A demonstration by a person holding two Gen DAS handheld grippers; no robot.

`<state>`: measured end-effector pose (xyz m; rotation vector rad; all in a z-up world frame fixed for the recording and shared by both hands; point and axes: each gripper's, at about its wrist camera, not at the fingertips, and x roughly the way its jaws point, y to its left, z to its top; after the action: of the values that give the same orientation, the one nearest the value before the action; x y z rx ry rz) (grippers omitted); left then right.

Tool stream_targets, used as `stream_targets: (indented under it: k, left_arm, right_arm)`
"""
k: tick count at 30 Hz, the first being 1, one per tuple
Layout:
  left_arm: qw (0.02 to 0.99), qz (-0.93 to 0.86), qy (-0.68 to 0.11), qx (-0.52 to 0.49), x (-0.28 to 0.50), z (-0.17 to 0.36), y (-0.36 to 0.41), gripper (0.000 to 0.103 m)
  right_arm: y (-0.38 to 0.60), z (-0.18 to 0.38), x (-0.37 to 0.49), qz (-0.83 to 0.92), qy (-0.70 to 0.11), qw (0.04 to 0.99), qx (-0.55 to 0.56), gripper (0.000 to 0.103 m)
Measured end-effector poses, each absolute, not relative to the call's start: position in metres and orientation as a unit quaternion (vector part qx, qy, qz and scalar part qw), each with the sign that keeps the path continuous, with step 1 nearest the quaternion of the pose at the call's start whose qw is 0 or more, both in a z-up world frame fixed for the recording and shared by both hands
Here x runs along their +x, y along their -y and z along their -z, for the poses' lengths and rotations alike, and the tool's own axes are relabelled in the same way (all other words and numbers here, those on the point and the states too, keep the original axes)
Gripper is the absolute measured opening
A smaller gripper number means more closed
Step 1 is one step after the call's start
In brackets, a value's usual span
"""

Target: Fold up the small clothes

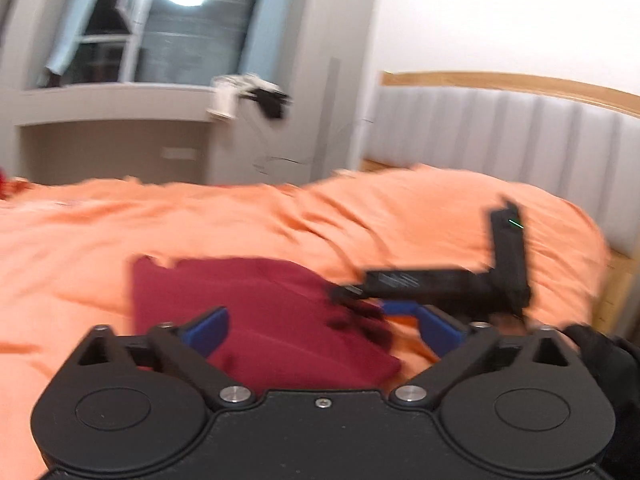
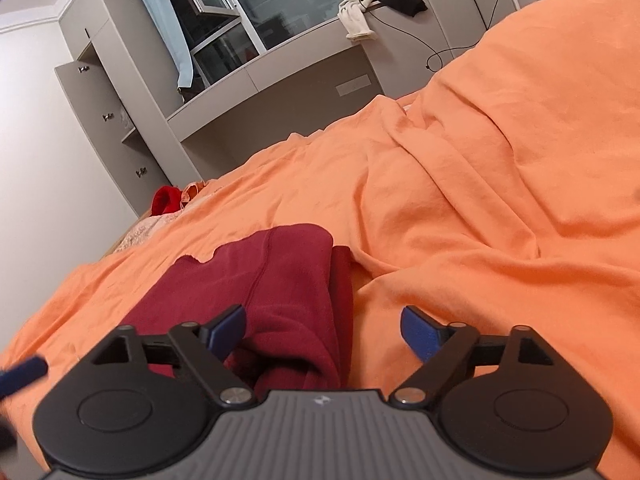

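Note:
A dark red garment (image 1: 256, 312) lies folded on the orange bed cover (image 1: 280, 220). It also shows in the right wrist view (image 2: 280, 304), with one layer folded over another. My left gripper (image 1: 320, 328) is open, just above the garment's near edge, holding nothing. My right gripper (image 2: 322, 330) is open, its left finger (image 2: 226, 328) over the garment's near right part and its right finger (image 2: 420, 330) over the orange cover. The right gripper's black body appears in the left wrist view (image 1: 440, 280), close to the garment's right side. That view is blurred.
A grey padded headboard (image 1: 500, 128) with a wooden rim stands at the right. A grey desk with a window above (image 2: 280, 68) stands beyond the bed, with clothes (image 2: 380, 0) draped on it. A bright red item (image 2: 166, 200) lies at the bed's far left edge.

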<state>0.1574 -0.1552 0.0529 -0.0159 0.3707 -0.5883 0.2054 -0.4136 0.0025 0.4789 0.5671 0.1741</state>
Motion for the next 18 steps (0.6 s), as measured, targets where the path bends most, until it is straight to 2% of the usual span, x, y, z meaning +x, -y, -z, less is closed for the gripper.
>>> stream_targets:
  k: [8, 18]
  left_arm:
    - [0.956, 0.194, -0.217, -0.045, 0.198, -0.054, 0.102, 0.102]
    - [0.931, 0.206, -0.286, -0.092, 0.227, -0.014, 0.063, 0.102]
  right_arm:
    - [0.421, 0.000, 0.204, -0.081, -0.277, 0.920, 0.267, 0.099]
    - [0.424, 0.017, 0.212, -0.069, -0.295, 0.904, 0.301, 0.103]
